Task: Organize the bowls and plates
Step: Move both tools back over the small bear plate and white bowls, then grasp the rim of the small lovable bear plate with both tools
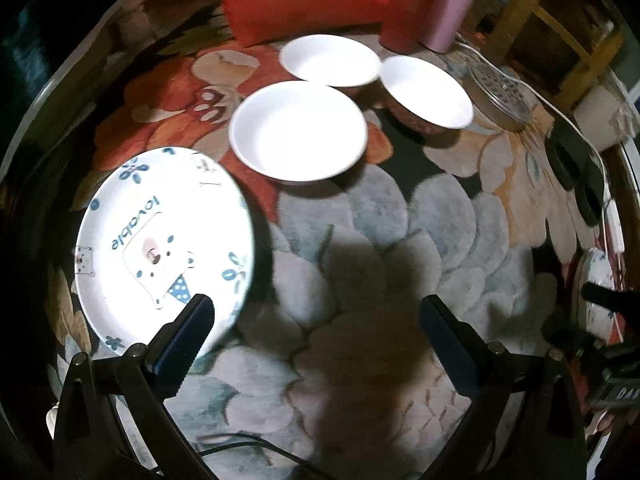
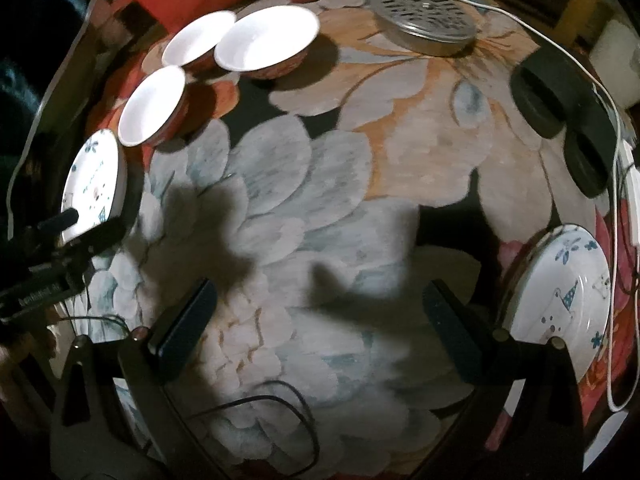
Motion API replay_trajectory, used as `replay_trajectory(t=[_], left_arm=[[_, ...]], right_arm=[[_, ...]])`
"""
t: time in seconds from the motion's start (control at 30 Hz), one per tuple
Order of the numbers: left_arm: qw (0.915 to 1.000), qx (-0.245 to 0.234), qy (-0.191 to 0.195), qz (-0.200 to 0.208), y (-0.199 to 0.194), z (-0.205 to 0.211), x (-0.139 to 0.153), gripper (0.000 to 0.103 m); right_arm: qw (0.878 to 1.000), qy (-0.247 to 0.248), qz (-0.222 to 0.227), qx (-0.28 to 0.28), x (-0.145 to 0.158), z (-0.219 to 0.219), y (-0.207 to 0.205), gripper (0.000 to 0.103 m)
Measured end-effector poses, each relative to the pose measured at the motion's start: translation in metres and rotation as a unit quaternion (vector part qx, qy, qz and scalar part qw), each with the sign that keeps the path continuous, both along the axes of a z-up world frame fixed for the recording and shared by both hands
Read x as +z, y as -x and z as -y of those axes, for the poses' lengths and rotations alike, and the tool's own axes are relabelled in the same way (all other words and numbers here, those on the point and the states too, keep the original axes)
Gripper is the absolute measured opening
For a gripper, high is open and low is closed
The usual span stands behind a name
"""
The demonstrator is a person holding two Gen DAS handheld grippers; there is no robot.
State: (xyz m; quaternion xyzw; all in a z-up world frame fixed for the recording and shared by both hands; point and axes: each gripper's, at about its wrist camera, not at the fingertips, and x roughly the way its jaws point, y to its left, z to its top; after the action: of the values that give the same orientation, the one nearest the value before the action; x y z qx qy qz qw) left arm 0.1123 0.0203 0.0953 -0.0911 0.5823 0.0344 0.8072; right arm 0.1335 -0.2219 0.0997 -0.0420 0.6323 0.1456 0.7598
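Both sets of jaws stand wide apart and hold nothing; between them lies only the flower-patterned counter [image 1: 360, 240] in shadow. The left gripper [image 1: 316, 318] has its left finger over the near rim of a printed plate [image 1: 160, 240], which lies just outside the jaws to the left. Ahead of the jaws sit three white bowls [image 1: 298, 130], close together, two of them seemingly touching at the rims. The right gripper [image 2: 318, 304] has a second printed plate [image 2: 568, 288] just beyond its right finger.

The plates and bowls look like glazed ceramic: stiff, fairly heavy, smooth and breakable, so a slipping grip is the likely danger. The rim is the sensible place to pinch, one finger above and one below for a plate, one inside and one outside for a bowl.

Only the right wrist view shows the second plate's face clearly, and the bowls' reddish outer walls; the left view gives just a sliver of it at its edge. The left view alone reads the first plate's bear picture and lettering
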Motion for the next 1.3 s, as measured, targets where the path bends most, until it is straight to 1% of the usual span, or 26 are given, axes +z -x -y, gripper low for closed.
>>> replay_trajectory(t=[0.13, 0.33, 0.47, 0.63, 0.7, 0.8, 0.87, 0.9, 0.93, 0.97, 1.03, 1.07, 1.1, 1.13, 1.17, 1.23, 1.27, 1.3], left_arm=[[0.9998, 0.019, 0.003, 0.006, 0.001, -0.021, 0.001, 0.102], [0.9990, 0.044, 0.005, 0.005, 0.006, -0.060, -0.005, 0.102], [0.9966, 0.081, 0.012, 0.001, 0.015, -0.101, -0.014, 0.102], [0.9936, 0.112, 0.012, 0.007, 0.018, -0.144, -0.022, 0.102], [0.9932, 0.115, 0.013, 0.010, 0.016, -0.158, -0.024, 0.101], [0.9932, 0.114, 0.020, 0.010, 0.011, -0.176, -0.029, 0.097], [0.9937, 0.110, 0.024, 0.005, 0.007, -0.185, -0.035, 0.093], [0.9939, 0.107, 0.026, 0.004, 0.006, -0.188, -0.038, 0.089], [0.9942, 0.104, 0.027, 0.003, 0.005, -0.191, -0.040, 0.089], [0.9947, 0.099, 0.027, -0.001, 0.004, -0.193, -0.044, 0.088], [0.9958, 0.087, 0.028, -0.008, 0.002, -0.196, -0.052, 0.084], [0.9962, 0.082, 0.030, -0.012, 0.001, -0.198, -0.057, 0.083], [0.9962, 0.080, 0.030, -0.014, 0.001, -0.200, -0.059, 0.078], [0.9962, 0.079, 0.034, -0.016, 0.000, -0.202, -0.062, 0.065], [0.9959, 0.080, 0.039, -0.018, 0.000, -0.204, -0.064, 0.059], [0.9953, 0.080, 0.050, -0.021, -0.001, -0.207, -0.068, 0.053], [0.9954, 0.075, 0.057, -0.016, -0.001, -0.207, -0.068, 0.047], [0.9958, 0.074, 0.052, -0.016, 0.000, -0.207, -0.069, 0.037]], right_arm=[[0.999, 0.003, -0.007, 0.032, -0.002, -0.027, 0.000, 0.103], [0.997, -0.004, -0.003, 0.075, -0.002, -0.076, -0.007, 0.103], [0.995, -0.021, -0.001, 0.097, -0.004, -0.114, -0.011, 0.103], [0.993, -0.037, -0.009, 0.112, -0.017, -0.155, -0.013, 0.103], [0.992, -0.048, -0.017, 0.112, -0.024, -0.169, -0.016, 0.102], [0.992, -0.067, -0.027, 0.105, -0.033, -0.189, -0.019, 0.100], [0.992, -0.078, -0.031, 0.098, -0.039, -0.200, -0.021, 0.090], [0.992, -0.080, -0.032, 0.096, -0.041, -0.203, -0.021, 0.083], [0.992, -0.082, -0.035, 0.091, -0.044, -0.208, -0.023, 0.078], [0.992, -0.084, -0.035, 0.086, -0.047, -0.211, -0.024, 0.077], [0.992, -0.086, -0.035, 0.080, -0.050, -0.215, -0.025, 0.069], [0.993, -0.086, -0.035, 0.077, -0.051, -0.217, -0.026, 0.067], [0.993, -0.087, -0.037, 0.074, -0.054, -0.220, -0.027, 0.061], [0.993, -0.088, -0.040, 0.072, -0.056, -0.221, -0.028, 0.054], [0.993, -0.088, -0.042, 0.071, -0.058, -0.222, -0.028, 0.050], [0.993, -0.086, -0.043, 0.071, -0.061, -0.225, -0.027, 0.032], [0.993, -0.085, -0.043, 0.073, -0.061, -0.226, -0.027, 0.028], [0.993, -0.086, -0.044, 0.074, -0.063, -0.227, -0.026, 0.021]])
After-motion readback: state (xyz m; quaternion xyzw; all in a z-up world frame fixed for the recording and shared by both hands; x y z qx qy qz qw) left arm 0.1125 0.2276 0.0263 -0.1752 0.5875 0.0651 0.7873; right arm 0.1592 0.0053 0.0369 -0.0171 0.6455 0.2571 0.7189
